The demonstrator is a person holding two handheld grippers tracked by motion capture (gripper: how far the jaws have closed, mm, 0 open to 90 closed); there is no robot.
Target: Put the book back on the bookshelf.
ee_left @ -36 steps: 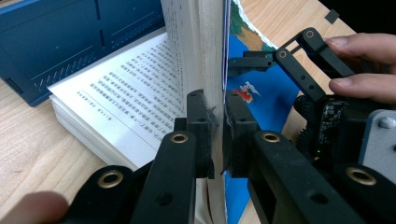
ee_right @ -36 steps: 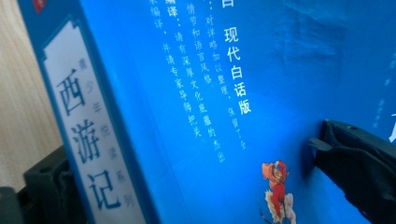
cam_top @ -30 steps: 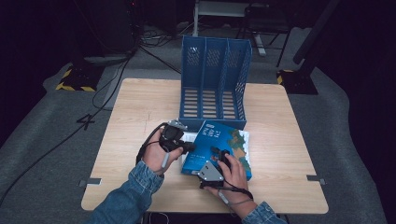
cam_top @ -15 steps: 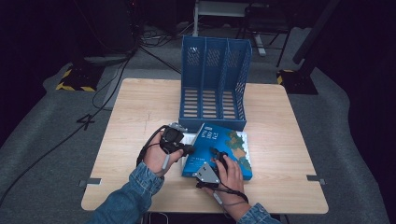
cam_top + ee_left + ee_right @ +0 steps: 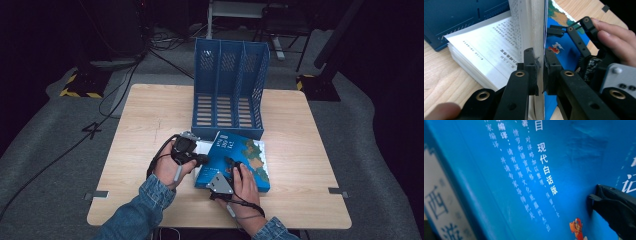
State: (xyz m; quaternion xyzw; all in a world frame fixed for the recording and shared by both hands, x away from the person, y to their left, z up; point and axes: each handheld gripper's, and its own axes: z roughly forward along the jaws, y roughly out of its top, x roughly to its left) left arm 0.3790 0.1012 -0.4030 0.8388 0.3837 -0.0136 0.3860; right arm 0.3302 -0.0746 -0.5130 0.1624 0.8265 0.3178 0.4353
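Observation:
A thick book with a blue map cover point(image 5: 245, 152) lies on the table just in front of the blue file rack point(image 5: 227, 90). My left gripper point(image 5: 204, 160) comes at it from the left. In the left gripper view that gripper point(image 5: 541, 67) is shut on the cover and a wad of pages, which stand upright. The printed pages below point(image 5: 486, 45) lie open. My right gripper point(image 5: 231, 165) rests on the blue cover point(image 5: 524, 170) from the near side, and one black fingertip point(image 5: 614, 202) touches it. Its other jaw is hidden.
The wooden table point(image 5: 150, 115) has bare room to the left, right and front of the book. The file rack has three empty slots that face me. Cables and dark equipment lie on the floor beyond the far edge.

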